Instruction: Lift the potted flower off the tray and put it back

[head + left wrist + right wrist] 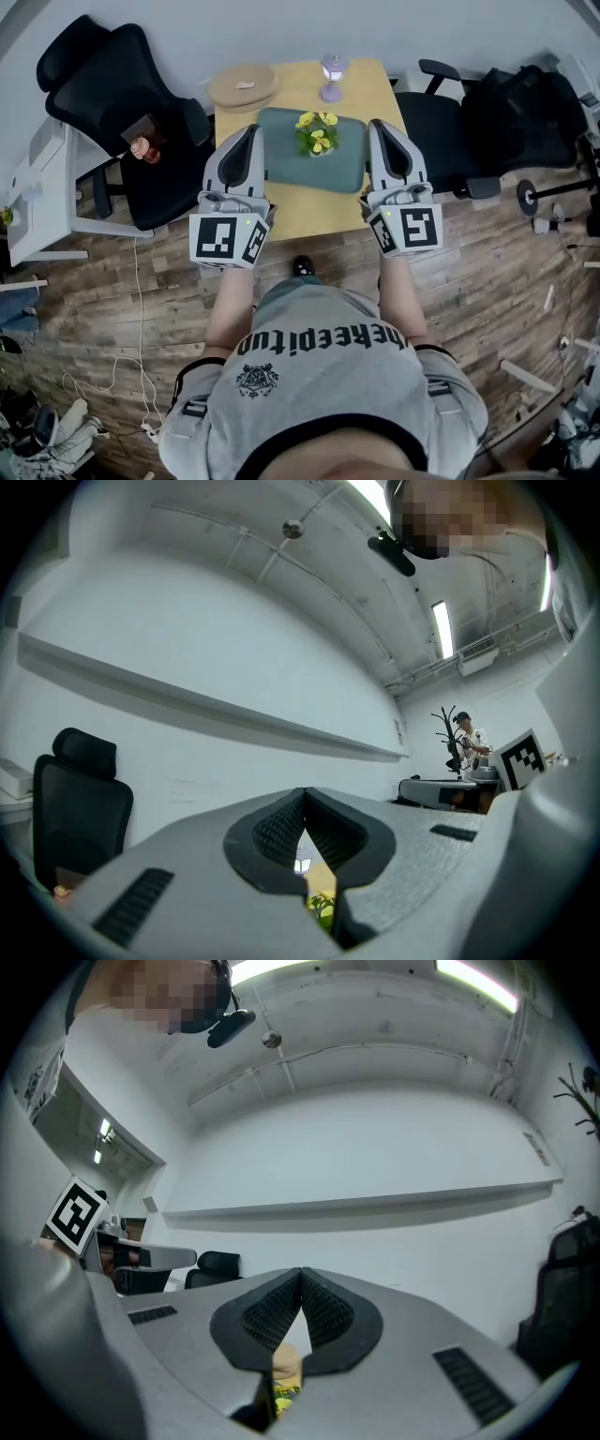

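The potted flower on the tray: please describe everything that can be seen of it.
The potted flower is a small plant with yellow blossoms and green leaves. Seen from above, the foliage covers the pot, so the pot's colour and material cannot be told. It stands on the grey-green tray, near the tray's far edge and roughly midway across. Nothing else touches it. The left gripper and the right gripper are one on each side of it, jaws shut, both clear of it.
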`<state>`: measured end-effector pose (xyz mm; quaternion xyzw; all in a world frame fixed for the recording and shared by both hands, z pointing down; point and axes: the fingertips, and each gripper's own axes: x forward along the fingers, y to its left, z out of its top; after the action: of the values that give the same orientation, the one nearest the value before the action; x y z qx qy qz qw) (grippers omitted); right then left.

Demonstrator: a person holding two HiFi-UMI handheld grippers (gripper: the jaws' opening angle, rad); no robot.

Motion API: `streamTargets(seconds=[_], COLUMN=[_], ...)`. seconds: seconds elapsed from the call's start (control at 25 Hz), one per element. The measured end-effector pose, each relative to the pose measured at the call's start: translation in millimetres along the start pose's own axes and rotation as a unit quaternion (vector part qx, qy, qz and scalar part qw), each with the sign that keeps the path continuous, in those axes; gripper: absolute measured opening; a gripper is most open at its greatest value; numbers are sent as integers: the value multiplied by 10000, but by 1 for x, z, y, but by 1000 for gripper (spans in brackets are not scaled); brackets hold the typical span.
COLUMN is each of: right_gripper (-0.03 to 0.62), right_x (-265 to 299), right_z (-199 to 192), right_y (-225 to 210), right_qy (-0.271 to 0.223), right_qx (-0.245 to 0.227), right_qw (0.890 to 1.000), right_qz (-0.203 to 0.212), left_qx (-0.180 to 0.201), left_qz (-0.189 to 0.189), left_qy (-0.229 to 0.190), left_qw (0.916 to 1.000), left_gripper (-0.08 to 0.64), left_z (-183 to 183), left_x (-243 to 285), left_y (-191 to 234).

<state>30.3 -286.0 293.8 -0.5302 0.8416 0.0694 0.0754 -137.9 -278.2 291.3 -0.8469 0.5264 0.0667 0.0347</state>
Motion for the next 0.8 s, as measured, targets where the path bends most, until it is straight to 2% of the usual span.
streamTargets(seconds=[0.24, 0.48, 0.6, 0.8], right_gripper=[3, 3, 3, 3], right_x=[14, 20, 20, 14], right_z=[-27, -64, -82, -104], right_y=[-6, -8, -9, -12], right_qy=[280, 693, 891, 1156], right_qx=[34, 131, 178, 231], right_qw=[9995, 9972, 9954, 9922], right_qz=[-144, -234, -301, -412], left_qx=[-179, -297, -332, -395], left_qz=[-70, -251, -506, -1076], left_qy=[236, 774, 1176, 1846], left_qw=[9995, 9962, 9912, 9761], left_gripper=[3, 3, 3, 5], left_z=[-31, -79, -112, -170], left_x=[18, 30, 35, 40], left_y=[14, 20, 18, 4])
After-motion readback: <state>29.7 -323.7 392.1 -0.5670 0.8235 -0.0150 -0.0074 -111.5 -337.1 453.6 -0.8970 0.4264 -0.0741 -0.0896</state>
